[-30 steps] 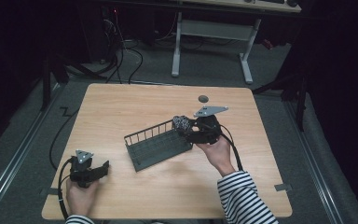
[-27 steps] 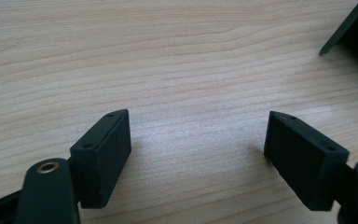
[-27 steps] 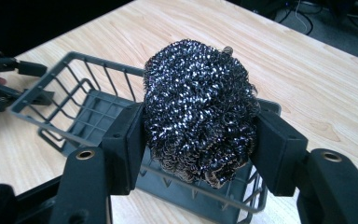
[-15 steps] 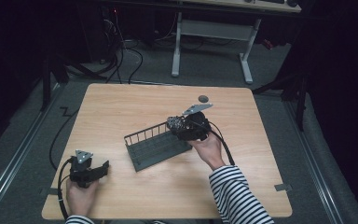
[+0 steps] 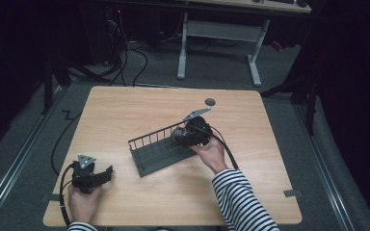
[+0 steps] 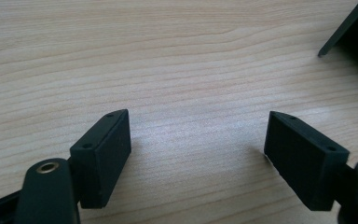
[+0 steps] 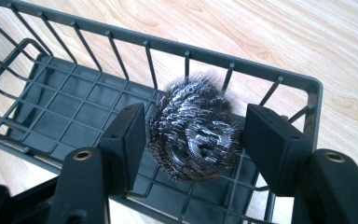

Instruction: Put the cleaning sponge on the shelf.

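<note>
The table (image 5: 125,110) is mostly free: the whole far-left part and the strip along the near edge are bare wood, so a hand passes there easily. One obstacle is the dark wire basket (image 5: 159,151) near the middle, lying slanted, with a tall barred wall on its far side. The right gripper (image 7: 193,140) reaches into its right end, with the steel scourer (image 7: 193,135) between the jaws. The left gripper (image 5: 107,174) takes the near-left corner; its jaws stand apart over bare wood.

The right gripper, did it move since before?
Yes. The right gripper went down and left from the small dark disc, into the rack. Its jaws have just been opening, steel scrubber between them.
</note>
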Demonstrator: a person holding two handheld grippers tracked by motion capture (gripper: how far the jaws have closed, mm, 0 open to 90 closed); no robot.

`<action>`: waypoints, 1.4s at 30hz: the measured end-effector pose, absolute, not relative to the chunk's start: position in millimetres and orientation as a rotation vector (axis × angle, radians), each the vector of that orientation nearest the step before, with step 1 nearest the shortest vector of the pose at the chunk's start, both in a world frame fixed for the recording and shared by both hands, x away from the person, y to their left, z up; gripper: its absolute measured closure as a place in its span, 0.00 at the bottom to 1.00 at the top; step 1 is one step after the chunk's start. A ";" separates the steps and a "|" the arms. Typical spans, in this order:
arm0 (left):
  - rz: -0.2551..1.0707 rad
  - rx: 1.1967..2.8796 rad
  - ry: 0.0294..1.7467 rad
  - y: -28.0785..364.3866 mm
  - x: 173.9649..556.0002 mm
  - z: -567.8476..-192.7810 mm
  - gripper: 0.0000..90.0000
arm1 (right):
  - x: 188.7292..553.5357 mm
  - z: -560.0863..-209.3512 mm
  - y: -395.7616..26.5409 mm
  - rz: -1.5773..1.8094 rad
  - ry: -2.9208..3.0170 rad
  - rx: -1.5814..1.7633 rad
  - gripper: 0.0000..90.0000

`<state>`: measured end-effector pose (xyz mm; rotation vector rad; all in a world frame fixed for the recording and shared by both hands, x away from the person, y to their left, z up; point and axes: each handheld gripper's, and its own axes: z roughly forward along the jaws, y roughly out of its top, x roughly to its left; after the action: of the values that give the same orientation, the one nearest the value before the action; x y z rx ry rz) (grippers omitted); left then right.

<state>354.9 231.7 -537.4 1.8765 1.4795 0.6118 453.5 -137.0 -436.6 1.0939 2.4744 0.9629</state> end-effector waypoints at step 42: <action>0.619 1.885 1.480 230.6 354.9 -537.3 0.26 | 413.6 -387.0 -208.8 1.170 2.258 1.084 0.44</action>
<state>354.9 230.6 -537.3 1.8850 1.4800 0.6188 413.6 -208.8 -387.0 1.0836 2.2578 1.1697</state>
